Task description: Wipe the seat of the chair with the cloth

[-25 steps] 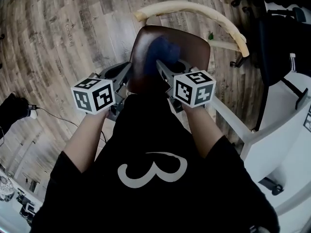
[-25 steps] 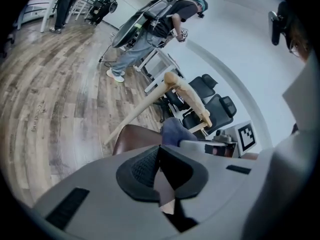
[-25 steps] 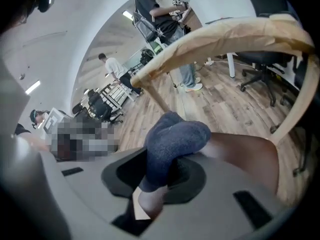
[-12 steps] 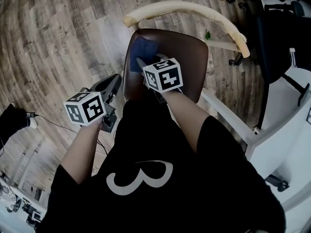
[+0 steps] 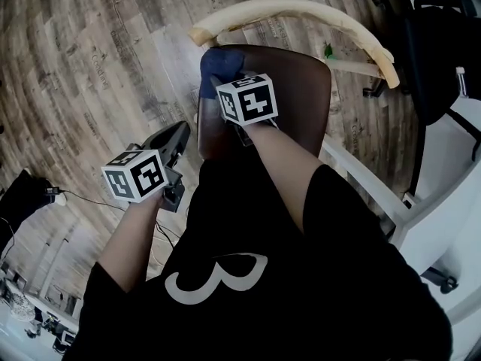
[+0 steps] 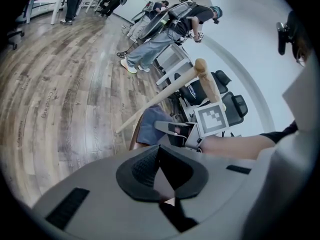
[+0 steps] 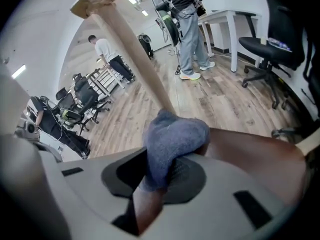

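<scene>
The chair has a brown seat (image 5: 301, 89) and a pale wooden backrest (image 5: 301, 10). A blue cloth (image 5: 218, 66) lies bunched on the seat's far left corner, below the backrest's end. My right gripper (image 5: 225, 85) is shut on the cloth (image 7: 172, 139), which bulges out above its jaws and rests on the seat (image 7: 250, 154). My left gripper (image 5: 179, 132) hangs over the floor just left of the seat, shut with nothing in it. From the left gripper view its pads (image 6: 145, 166) meet, and the cloth (image 6: 150, 129) shows beyond them.
A white desk (image 5: 451, 171) and a black office chair (image 5: 436, 59) stand to the right of the chair. A cable (image 5: 83, 198) runs over the wooden floor at the left. People (image 6: 165, 29) stand further back in the room.
My right gripper has dragged the cloth from the seat's middle to its far left corner. The left gripper has drawn back off the seat, down and to the left.
</scene>
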A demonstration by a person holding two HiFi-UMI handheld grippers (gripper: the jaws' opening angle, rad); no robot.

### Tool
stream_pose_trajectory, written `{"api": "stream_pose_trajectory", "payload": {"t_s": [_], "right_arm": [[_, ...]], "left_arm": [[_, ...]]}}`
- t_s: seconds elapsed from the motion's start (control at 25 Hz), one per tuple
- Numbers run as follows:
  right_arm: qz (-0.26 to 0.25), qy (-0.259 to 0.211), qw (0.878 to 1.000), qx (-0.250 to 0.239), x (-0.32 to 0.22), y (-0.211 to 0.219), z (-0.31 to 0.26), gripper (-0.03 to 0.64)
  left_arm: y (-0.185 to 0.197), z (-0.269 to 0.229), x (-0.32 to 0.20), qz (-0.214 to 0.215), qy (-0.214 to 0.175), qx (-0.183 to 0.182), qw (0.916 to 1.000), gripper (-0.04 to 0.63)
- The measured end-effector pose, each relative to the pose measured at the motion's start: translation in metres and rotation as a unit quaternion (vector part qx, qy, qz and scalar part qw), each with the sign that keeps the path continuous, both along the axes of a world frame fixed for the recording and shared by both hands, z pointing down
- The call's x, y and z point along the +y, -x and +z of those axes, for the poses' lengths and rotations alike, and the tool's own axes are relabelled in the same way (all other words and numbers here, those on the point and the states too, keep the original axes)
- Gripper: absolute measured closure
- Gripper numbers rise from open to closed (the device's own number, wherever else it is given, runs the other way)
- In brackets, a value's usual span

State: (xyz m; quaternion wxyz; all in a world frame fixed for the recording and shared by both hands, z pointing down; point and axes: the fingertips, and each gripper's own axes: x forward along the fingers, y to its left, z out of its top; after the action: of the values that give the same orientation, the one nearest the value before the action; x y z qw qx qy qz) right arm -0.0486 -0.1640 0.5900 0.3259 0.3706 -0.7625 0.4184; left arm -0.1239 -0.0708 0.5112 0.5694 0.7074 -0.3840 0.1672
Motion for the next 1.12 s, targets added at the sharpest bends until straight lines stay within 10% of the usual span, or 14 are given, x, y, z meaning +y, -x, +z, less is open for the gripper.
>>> {"api": "stream_pose_trajectory", "payload": {"t_s": [1.12], "right_arm": [[0.037, -0.021, 0.989, 0.138, 0.011, -0.147, 0.021, 0.528]], "left_arm": [[-0.025, 0.014, 0.000, 0.049, 0.003, 0.002, 0.9988, 0.581]]}}
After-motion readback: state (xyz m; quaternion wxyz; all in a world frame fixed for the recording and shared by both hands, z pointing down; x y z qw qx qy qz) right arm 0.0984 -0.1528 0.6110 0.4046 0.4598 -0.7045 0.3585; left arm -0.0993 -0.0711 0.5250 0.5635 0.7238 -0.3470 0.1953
